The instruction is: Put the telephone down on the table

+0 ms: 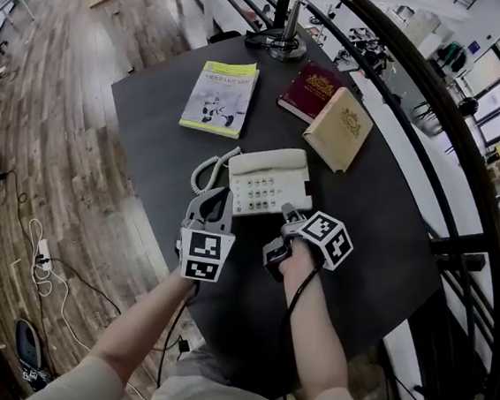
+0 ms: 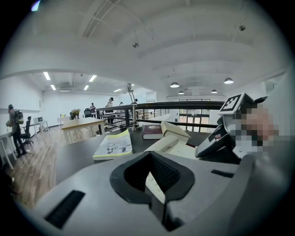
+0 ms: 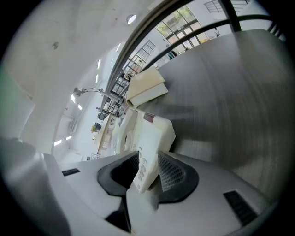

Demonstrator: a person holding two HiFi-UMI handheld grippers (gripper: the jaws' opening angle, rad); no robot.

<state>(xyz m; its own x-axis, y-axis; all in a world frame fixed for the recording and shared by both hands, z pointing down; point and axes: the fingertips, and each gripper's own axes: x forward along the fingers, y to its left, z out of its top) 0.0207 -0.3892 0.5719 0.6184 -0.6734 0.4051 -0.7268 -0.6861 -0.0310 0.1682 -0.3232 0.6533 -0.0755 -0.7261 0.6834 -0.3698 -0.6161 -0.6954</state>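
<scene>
Left gripper (image 1: 217, 202) (image 2: 154, 177): clenched on the telephone's near left corner; a thin cream edge of the telephone sits wedged in the narrow slot between its two ribbed pads.
Right gripper (image 1: 288, 215) (image 3: 147, 173): grasping the telephone's near right corner; the keypad edge stands between its pads, which press on it from both sides.
Telephone (image 1: 265, 180) (image 2: 173, 143) (image 3: 147, 133): cream, at the middle of the table, keypad facing up and handset lying across its far end. Its near edge is in both grippers. The right gripper view shows a shadow under its near end, but I cannot tell whether it is clear of the table.
Coiled cord (image 1: 207, 171): cream, curled on the table just left of the telephone.
Table (image 1: 151, 131) (image 2: 73, 152) (image 3: 239, 92): dark and round.
Tan book (image 1: 339, 129) (image 2: 174, 130) (image 3: 145, 90): closed, just beyond the telephone's far right corner.
Maroon book (image 1: 312, 90) (image 2: 152, 132): flat, partly under the tan book's far side.
Yellow-green booklet (image 1: 219, 96) (image 2: 113, 145): flat, beyond the telephone to the left, well apart from it.
Lamp (image 1: 286, 49) (image 2: 133, 110): metal base and stem at the table's far edge.
Hands: each gripper's marker cube faces up, with the forearms reaching in from the near side.
</scene>
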